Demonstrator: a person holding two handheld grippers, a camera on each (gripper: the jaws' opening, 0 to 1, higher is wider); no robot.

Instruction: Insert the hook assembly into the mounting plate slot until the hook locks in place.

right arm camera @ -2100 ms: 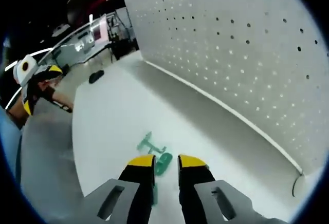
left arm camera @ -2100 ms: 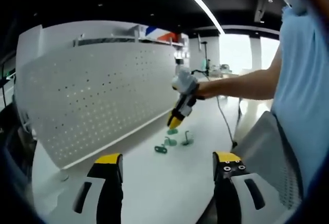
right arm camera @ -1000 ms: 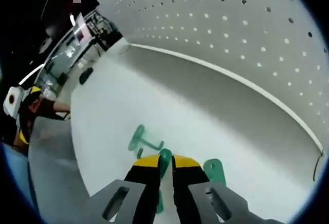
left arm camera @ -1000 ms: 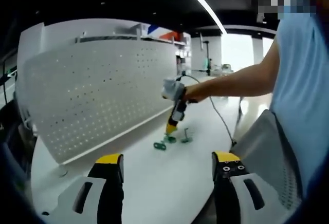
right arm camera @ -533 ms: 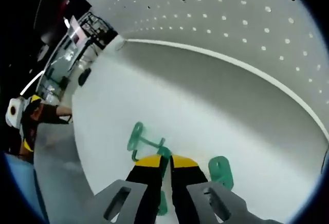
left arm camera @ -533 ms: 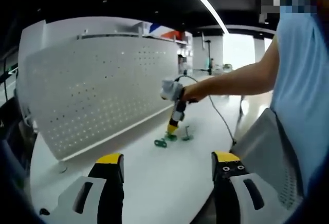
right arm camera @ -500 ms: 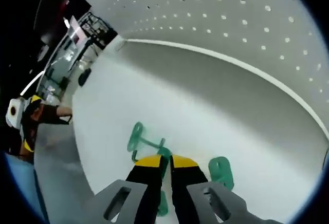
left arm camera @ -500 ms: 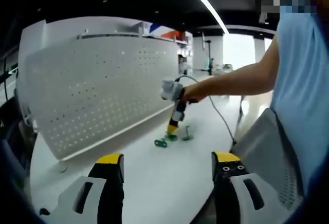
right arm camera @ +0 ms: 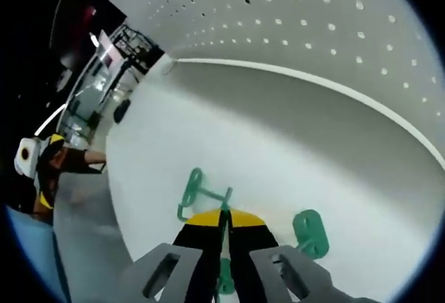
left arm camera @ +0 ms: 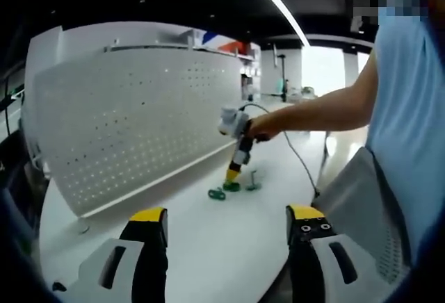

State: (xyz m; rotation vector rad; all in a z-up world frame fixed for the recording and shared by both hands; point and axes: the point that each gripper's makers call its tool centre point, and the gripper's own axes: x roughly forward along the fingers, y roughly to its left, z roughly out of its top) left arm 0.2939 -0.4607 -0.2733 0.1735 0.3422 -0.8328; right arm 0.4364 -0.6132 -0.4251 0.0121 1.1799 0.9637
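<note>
right gripper fingers clenched on green plastic hook; left gripper released. thin grasp risks slippage onto white tabletop.

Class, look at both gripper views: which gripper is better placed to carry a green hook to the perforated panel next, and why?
The right gripper: its jaws are closed on a green hook on the white table, beside the perforated panel. The left gripper hangs open and empty, well back from the hooks.
</note>
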